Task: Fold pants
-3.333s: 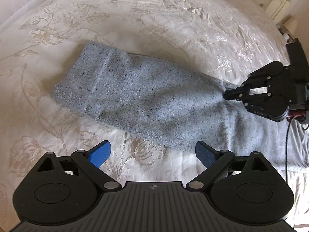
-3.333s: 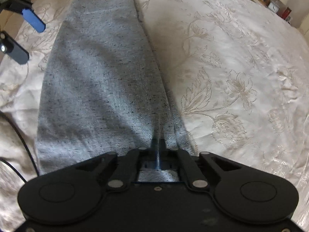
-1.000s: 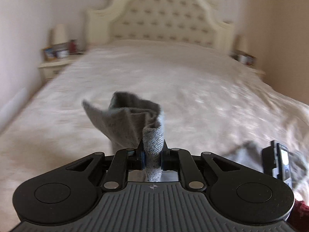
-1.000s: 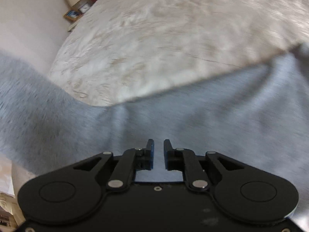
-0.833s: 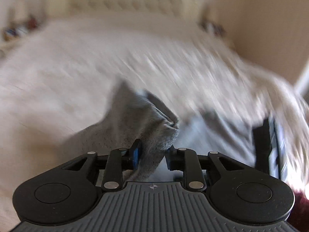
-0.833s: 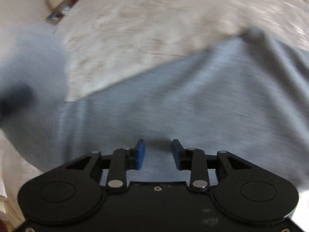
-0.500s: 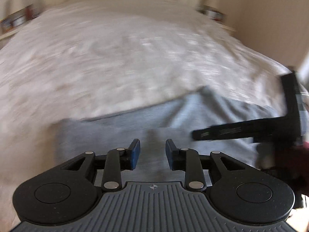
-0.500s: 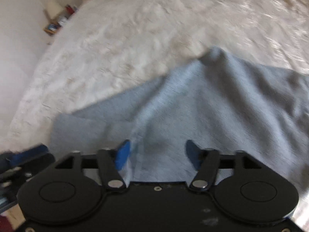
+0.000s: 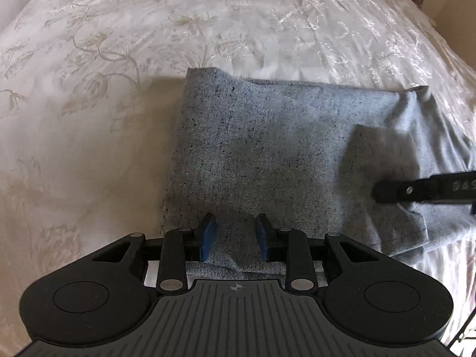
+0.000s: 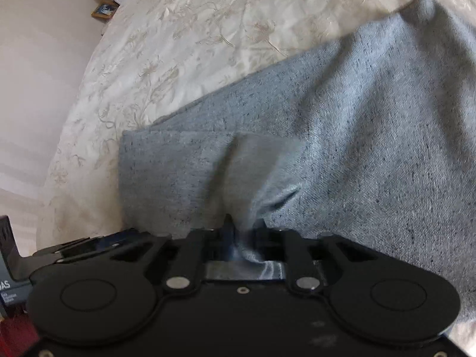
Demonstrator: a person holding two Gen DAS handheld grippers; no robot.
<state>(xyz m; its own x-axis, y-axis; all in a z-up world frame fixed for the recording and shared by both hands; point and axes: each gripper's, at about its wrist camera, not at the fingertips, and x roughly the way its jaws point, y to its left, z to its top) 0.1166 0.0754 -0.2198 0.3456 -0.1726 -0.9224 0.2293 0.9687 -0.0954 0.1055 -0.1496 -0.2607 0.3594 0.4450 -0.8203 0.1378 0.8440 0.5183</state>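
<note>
A cream bedspread (image 9: pixel 125 59) with a woven floral pattern fills the field ahead of both grippers. On it lie the grey speckled pants (image 9: pixel 267 148), folded over into a broad, roughly rectangular stack directly in front of and beneath the left gripper (image 9: pixel 235 235); the far edge of the stack is stepped, one layer lying short of the other, and the cloth bunches at the right side of the left wrist view.

The left gripper stands narrowly parted just above the near edge of the stack. Its blue pads (image 9: pixel 208 235) are apart from the cloth and nothing is held between them.

The right gripper (image 10: pixel 242 229) has just been closing. Its jaws stand nearly together, pinching a raised ridge of the pants, which puckers up into the fingers and spreads away ahead and to the right. In the left wrist view this gripper enters from the right edge as a blurred black bar over the cloth.

Beyond the bedspread, far ahead and left of the right gripper, a small framed picture (image 10: pixel 104 10) stands by the wall.
</note>
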